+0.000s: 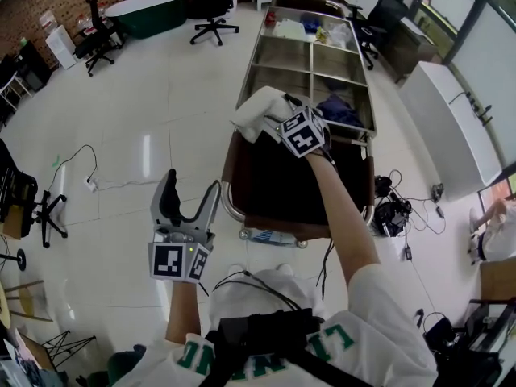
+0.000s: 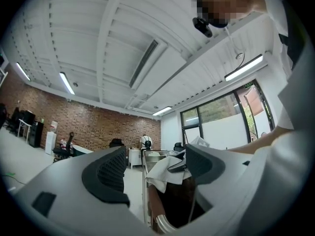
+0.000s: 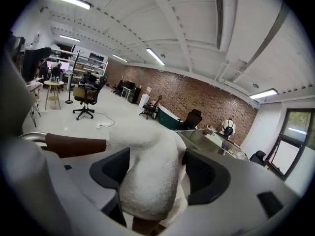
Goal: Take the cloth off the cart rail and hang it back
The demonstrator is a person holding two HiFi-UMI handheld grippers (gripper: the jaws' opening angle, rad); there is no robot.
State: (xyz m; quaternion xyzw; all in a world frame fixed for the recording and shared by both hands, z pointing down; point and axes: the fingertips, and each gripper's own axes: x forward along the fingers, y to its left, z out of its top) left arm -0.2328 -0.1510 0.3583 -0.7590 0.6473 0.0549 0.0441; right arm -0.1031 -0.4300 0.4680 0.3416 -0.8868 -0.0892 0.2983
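A white cloth [image 1: 256, 110] lies bunched over the cart's brown padded rail [image 1: 229, 166] at its near-left corner. My right gripper [image 1: 274, 118] reaches onto it. In the right gripper view the cloth [image 3: 147, 176] fills the space between wide-set jaws, beside the rail [image 3: 74, 145], and the pads do not squeeze it. My left gripper [image 1: 191, 193] is held low and left of the cart, open and empty. From there the left gripper [image 2: 152, 168] looks toward the cloth [image 2: 160, 170] and the rail [image 2: 153, 210] in the distance.
The steel cart [image 1: 310, 63] carries dark fabric [image 1: 339, 110] and small items on its far trays. Office chairs [image 1: 211, 6] and a green tub [image 1: 149, 10] stand behind. Cables [image 1: 85, 180] lie on the floor at left, and gear [image 1: 391, 212] sits to the right of the cart.
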